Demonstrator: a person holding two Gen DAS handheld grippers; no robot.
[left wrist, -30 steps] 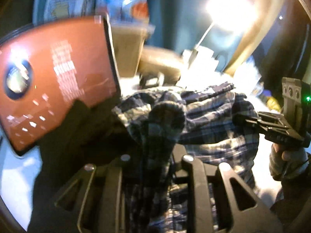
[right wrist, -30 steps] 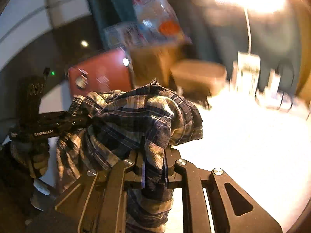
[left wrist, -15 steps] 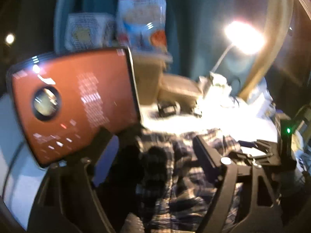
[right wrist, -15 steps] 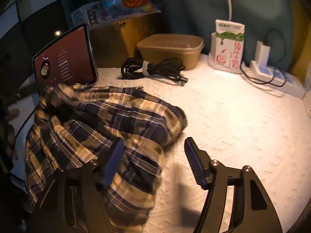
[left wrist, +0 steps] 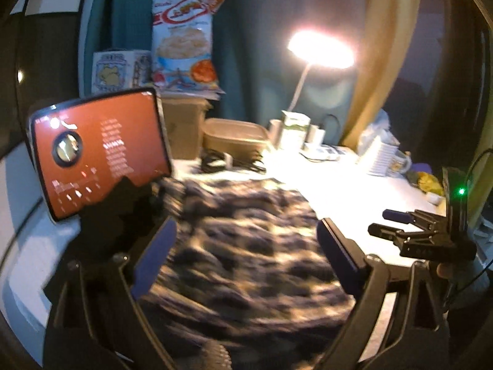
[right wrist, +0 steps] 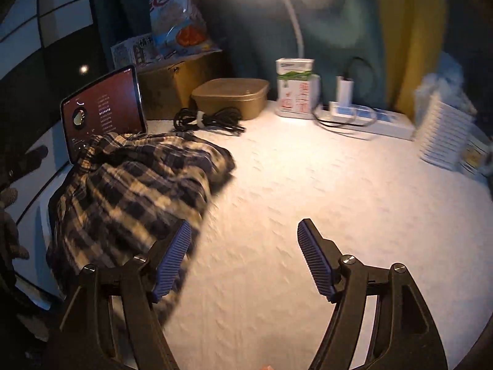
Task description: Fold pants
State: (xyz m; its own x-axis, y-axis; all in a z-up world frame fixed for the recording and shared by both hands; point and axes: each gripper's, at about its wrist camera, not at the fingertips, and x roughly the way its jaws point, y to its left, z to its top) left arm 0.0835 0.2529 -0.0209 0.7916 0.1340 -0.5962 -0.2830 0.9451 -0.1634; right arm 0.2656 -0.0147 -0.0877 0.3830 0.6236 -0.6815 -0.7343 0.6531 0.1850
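Pants (right wrist: 135,191) lie bunched on table (right wrist: 308,200) beside tablet (right wrist: 103,117) — soft, light, probably floppy. Left gripper (left wrist: 243,262) just opened, right gripper (right wrist: 243,259) gapes empty — I'd pinch a hem edge.

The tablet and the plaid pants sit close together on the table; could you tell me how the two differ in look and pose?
The tablet stands propped upright, while the plaid pants lie slumped in a rumpled heap on the white table. The tablet is rigid with a glowing red screen; the pants are soft cloth checked in dark blue and cream. The tablet stands behind the pants, which hide its lower corner. Both sit at the table's left side, and neither is held.
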